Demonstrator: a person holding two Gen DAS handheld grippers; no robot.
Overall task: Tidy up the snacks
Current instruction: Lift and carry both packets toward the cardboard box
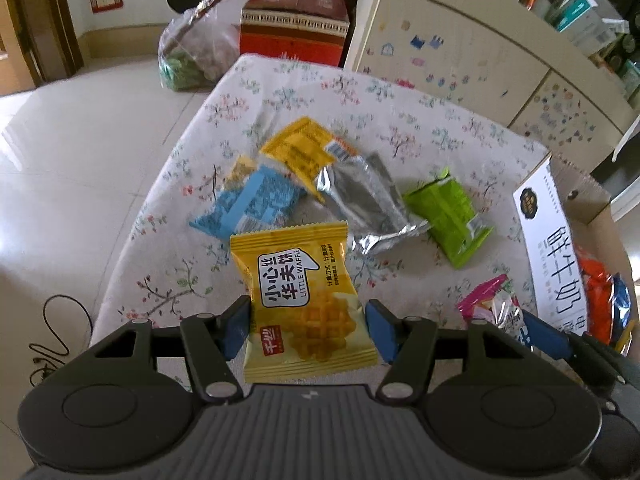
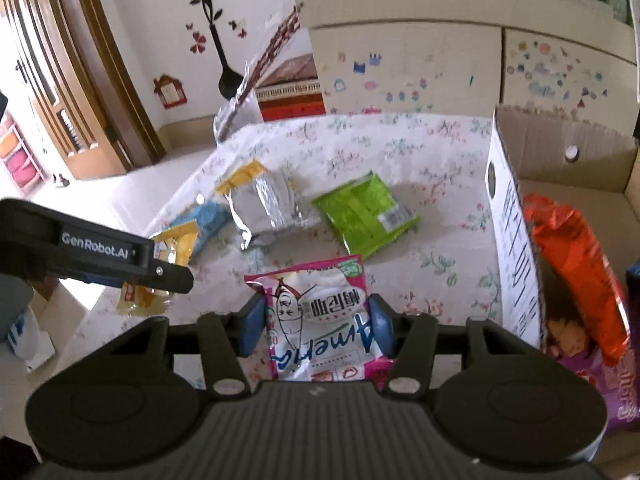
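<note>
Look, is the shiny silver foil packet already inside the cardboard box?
No, the shiny silver foil packet lies on the flowered tablecloth, left of the cardboard box.

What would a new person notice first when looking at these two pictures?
Probably the two held packets: the left gripper clamps a yellow waffle packet and the right gripper clamps a pink and white snack packet, both above the floral tablecloth. Behind them, a green packet and a silver packet lie on the cloth, and a cardboard box with snacks stands to the right.
</note>
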